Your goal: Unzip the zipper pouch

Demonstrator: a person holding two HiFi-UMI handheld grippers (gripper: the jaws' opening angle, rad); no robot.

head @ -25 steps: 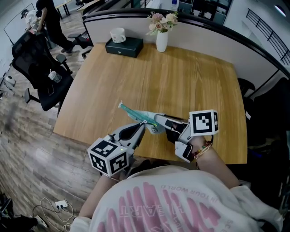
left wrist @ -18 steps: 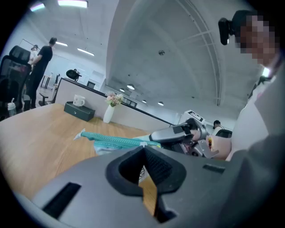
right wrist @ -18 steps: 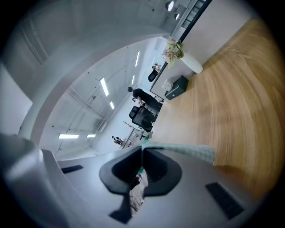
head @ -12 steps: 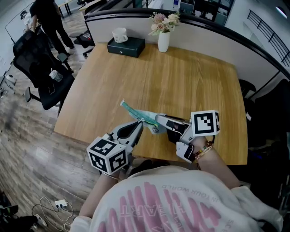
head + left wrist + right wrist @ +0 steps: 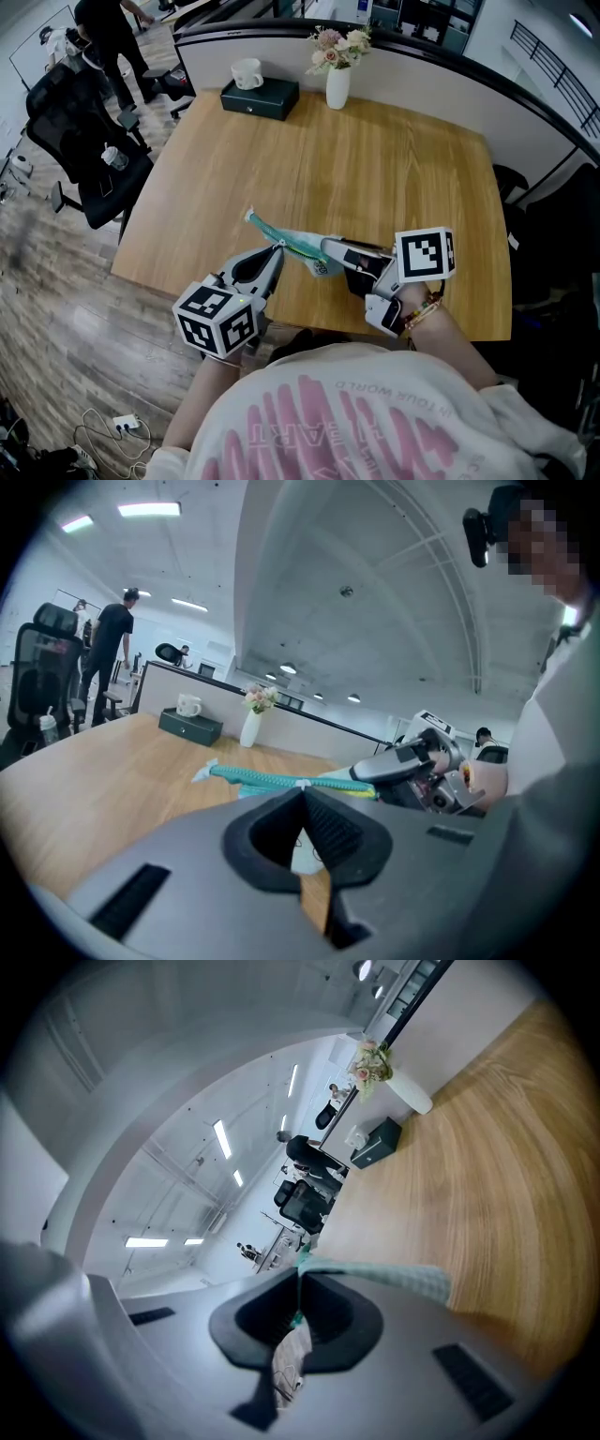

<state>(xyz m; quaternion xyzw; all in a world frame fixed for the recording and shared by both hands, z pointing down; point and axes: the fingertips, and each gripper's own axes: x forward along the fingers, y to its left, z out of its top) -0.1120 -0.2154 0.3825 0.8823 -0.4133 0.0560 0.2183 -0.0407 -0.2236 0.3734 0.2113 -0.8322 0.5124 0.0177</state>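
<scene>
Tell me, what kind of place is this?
Probably an open-plan office: a wooden table backed by a low partition, a black swivel chair beside it, and ceiling strip lights overhead.

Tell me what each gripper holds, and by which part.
Both hold the zipper pouch. The left gripper is shut on its teal zipper edge, apparently at the pull; the right gripper is shut on the pouch's near end.

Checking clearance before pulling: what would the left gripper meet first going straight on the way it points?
The zipper pouch itself: the left gripper is shut on its zipper. Beyond that, likely only bare table; the vase seems left of its line, though depth is unclear.
</scene>
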